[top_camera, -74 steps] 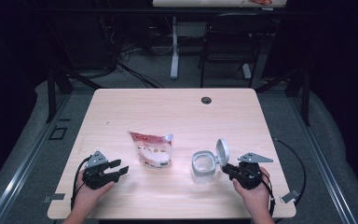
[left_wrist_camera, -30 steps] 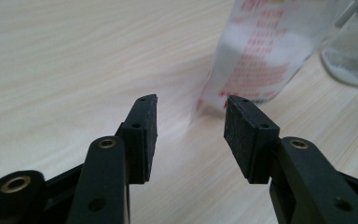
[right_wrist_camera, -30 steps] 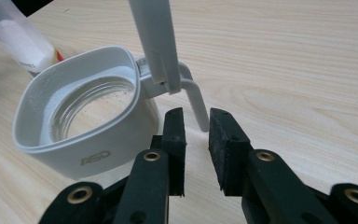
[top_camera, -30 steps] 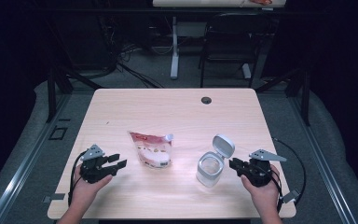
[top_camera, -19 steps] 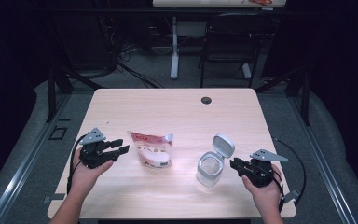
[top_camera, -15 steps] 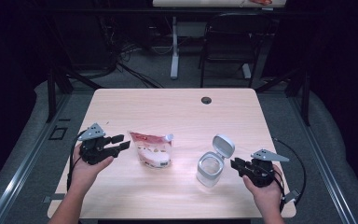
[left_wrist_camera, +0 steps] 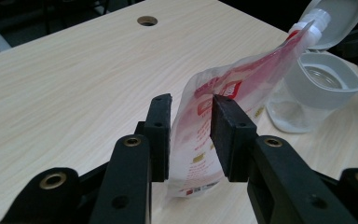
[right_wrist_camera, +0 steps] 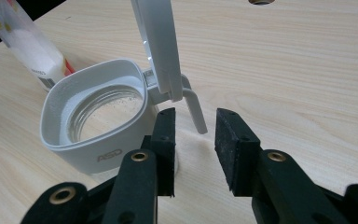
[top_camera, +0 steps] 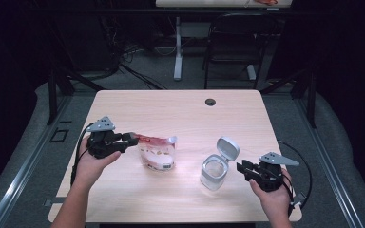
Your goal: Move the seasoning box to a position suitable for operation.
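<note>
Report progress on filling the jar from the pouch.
Done: the jar stands upright, its lid flipped open. In hand: the left gripper has been closing its jaws around the red pouch. The right gripper has been opening beside the jar, holding nothing. Left: tipping the pouch's spout over the jar.

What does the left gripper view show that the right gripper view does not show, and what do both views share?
Left gripper view: the left gripper, whose jaws have just been closing around the red pouch, and the pouch's white spout. Right gripper view: the right gripper, jaws just opening with nothing between them, and the jar's latch. Shared: the open jar with its raised lid, part of the pouch, the wooden table.
</note>
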`<act>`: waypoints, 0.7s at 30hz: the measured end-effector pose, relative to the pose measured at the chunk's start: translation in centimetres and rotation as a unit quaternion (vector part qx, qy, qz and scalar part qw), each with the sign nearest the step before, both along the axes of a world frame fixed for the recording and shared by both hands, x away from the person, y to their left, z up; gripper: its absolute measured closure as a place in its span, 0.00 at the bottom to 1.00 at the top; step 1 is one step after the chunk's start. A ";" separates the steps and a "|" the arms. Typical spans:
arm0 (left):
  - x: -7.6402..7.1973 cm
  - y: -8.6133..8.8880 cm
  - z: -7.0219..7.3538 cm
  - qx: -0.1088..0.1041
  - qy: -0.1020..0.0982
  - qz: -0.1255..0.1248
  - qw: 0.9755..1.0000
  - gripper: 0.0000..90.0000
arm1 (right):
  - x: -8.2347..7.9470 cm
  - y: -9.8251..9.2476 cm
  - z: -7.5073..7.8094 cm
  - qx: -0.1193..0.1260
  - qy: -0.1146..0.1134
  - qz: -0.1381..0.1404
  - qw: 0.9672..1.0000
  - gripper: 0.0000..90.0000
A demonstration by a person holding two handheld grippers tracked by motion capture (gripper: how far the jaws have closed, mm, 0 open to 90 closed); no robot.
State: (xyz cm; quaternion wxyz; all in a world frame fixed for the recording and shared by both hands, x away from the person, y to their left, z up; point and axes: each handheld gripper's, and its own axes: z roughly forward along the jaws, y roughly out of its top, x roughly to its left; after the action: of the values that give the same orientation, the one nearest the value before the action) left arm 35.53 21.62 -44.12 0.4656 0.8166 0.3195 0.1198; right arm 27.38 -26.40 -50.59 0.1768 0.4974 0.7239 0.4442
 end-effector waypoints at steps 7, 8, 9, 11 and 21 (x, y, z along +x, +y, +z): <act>0.1 0.3 -0.2 -0.003 -0.004 -0.010 1.000 0.80 | -0.9 0.0 1.3 -0.005 -0.006 0.008 1.000 0.75; 0.1 0.3 -0.2 -0.002 -0.006 -0.011 1.000 0.81 | -1.1 0.1 1.5 -0.002 -0.008 0.010 1.000 0.75; 0.0 0.3 -0.2 0.001 -0.006 -0.011 1.000 0.81 | -1.2 0.2 1.9 -0.004 -0.009 0.012 1.000 0.75; 0.0 0.2 -0.2 0.005 -0.012 -0.011 1.000 0.82 | -1.5 0.6 2.7 -0.008 -0.015 0.017 1.000 0.73; -0.3 0.2 -0.1 0.013 -0.015 -0.011 1.000 0.85 | -2.7 4.1 6.2 -0.014 -0.055 0.076 0.995 0.74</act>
State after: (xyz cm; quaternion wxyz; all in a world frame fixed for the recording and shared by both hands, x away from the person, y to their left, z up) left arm 35.26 21.78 -44.20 0.4606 0.8244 0.3018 0.1312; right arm 24.66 -22.32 -44.37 0.1895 0.4132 0.7549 0.4728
